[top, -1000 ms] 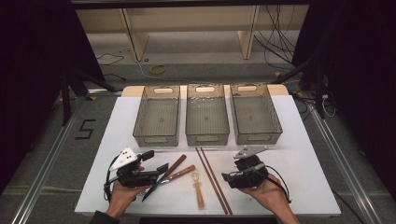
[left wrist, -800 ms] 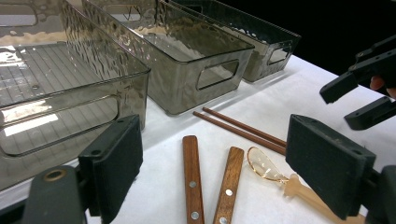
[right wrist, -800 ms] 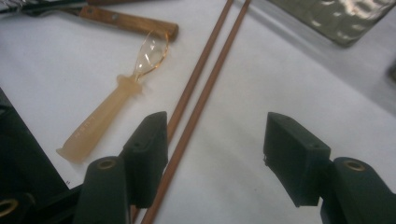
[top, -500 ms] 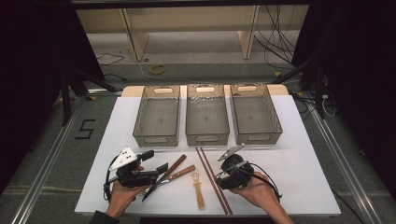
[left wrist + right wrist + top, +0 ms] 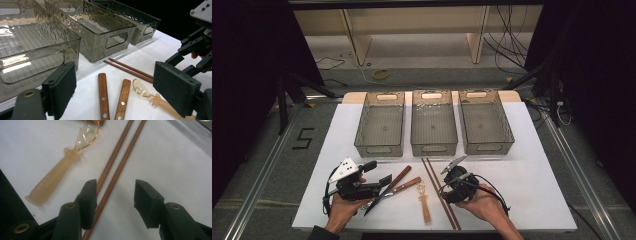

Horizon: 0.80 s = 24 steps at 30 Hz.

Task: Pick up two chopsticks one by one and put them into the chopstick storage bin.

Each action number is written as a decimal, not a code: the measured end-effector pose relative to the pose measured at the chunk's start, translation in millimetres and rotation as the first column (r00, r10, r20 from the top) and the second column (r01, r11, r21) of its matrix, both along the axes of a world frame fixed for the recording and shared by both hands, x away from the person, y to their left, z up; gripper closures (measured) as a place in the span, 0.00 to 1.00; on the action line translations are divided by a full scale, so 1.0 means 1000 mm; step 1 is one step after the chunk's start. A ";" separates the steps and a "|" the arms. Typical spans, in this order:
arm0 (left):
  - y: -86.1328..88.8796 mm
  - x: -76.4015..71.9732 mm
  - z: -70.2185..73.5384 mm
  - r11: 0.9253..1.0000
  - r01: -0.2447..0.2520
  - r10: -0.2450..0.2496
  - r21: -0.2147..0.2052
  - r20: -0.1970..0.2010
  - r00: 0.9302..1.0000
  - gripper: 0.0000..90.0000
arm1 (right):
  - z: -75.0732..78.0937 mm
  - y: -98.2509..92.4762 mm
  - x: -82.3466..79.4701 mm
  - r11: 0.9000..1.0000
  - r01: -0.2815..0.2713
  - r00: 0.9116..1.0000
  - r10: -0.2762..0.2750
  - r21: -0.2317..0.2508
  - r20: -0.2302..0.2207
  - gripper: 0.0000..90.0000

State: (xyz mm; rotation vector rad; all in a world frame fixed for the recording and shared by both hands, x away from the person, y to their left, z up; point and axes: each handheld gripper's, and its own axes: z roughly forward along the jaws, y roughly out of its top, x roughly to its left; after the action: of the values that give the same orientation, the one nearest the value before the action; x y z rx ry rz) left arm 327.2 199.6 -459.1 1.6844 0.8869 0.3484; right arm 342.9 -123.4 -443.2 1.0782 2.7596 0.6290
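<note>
- I take the chopsticks (image 5: 117, 167) as what I'm after: the pair lies side by side on the white table (image 5: 532, 165), running from just in front of the middle bin (image 5: 434, 122) down toward the near edge.
- My right gripper (image 5: 115, 200) straddles their near end. Its jaws have just been closing and now stand half open; one stick lies between the pads, the other runs under or against the left pad (image 5: 90, 195), and nothing is pinched yet.
- The risk I see: if I close from here I may catch only one stick, or the left pad lands on top of the other one and flicks it sideways. The sticks are thin and round, so they could roll or scissor apart under the pads.
- Just beside them lies a clear plastic spoon (image 5: 60, 167); a kicked stick could knock it.
- Further toward the left edge, two knives with wooden handles (image 5: 112, 97) lie in front of my left gripper (image 5: 120, 90), whose jaws stand wide with nothing in them.
- Three bins, left (image 5: 379, 125) and right (image 5: 485, 121) with the middle one, sit along the far edge, all bare inside; a lopsided grip could drop a stick short of them.
</note>
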 end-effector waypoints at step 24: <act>0.000 0.000 0.000 1.000 0.000 0.000 0.000 0.000 1.000 0.20 | -0.011 0.012 0.002 0.996 -0.039 0.998 0.035 -0.081 -0.048 0.69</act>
State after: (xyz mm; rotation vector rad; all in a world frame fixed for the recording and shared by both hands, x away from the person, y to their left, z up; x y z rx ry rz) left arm 327.3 199.7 -459.1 1.6842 0.8863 0.3485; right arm 344.7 -110.9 -454.1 1.0400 2.8237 0.4966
